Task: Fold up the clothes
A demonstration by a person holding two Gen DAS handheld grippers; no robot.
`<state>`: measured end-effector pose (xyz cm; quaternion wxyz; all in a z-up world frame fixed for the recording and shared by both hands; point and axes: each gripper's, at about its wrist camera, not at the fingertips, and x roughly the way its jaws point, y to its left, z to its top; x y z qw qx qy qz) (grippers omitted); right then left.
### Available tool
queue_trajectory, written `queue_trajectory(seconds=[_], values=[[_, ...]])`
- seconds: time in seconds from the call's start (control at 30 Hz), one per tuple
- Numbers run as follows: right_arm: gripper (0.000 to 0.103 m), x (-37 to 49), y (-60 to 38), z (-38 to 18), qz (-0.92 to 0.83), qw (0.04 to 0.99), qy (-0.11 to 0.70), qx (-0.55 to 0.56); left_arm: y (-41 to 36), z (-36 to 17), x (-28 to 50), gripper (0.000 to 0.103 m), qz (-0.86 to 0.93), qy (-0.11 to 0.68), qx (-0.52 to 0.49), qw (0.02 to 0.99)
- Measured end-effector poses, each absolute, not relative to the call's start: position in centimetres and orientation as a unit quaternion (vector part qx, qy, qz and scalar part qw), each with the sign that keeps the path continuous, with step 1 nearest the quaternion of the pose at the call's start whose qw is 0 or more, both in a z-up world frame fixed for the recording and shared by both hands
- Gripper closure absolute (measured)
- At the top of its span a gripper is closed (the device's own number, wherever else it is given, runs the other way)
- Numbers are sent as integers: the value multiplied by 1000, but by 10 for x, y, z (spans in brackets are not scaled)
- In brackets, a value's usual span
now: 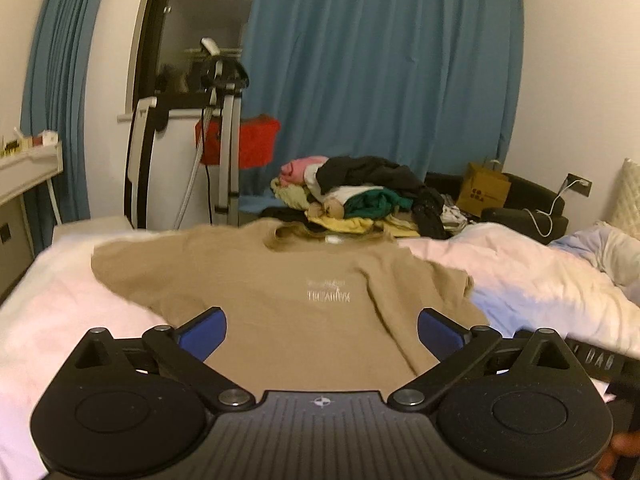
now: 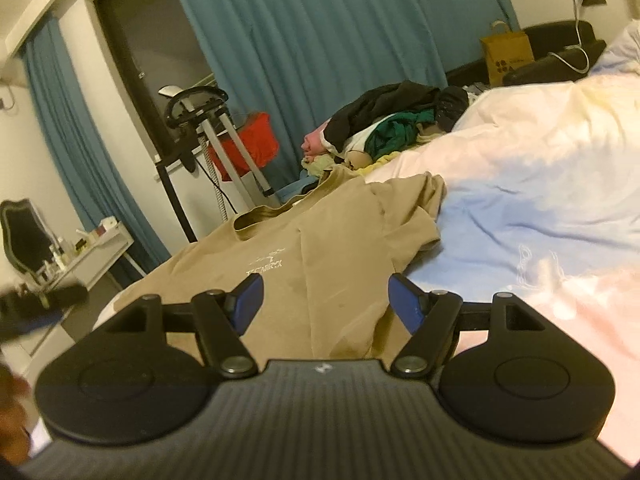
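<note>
The tan T-shirt [image 1: 280, 292] lay spread on the pale duvet [image 1: 520, 276] of the bed, chest side up, its neckline pointing toward the heap of unsorted clothes [image 1: 360, 196] at the far edge. On its left the body looked mostly flat; at the centre sat a small pale printed logo with lettering; to the right the sleeve was bunched and a long crease ran down the cloth.

The left gripper [image 1: 322, 330] hovered over the shirt's lower part with its blue pads spread wide, nothing between them. The right gripper [image 2: 326, 300] hung over the hem side, pads also apart and empty.

The logo text was too blurred to read. The shirt's hem was hidden behind both gripper bodies, and the left sleeve was smeared by blur. The blue curtain [image 1: 380, 72] backed the scene.
</note>
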<state>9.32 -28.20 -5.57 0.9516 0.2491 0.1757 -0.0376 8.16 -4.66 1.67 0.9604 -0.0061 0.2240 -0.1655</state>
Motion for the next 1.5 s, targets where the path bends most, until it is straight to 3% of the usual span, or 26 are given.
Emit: queue_trajectory(seconds=[0.3, 0.9, 1.5], values=[[31, 110, -299, -74, -50, 937, 188, 290, -33, -17, 92, 0, -148, 249, -6, 957], [31, 151, -379, -134, -10, 833, 186, 521, -30, -35, 109, 0, -105, 296, -57, 948], [31, 213, -415, -187, 8, 723, 150, 674, -49, -60, 117, 0, -137, 315, -22, 939]])
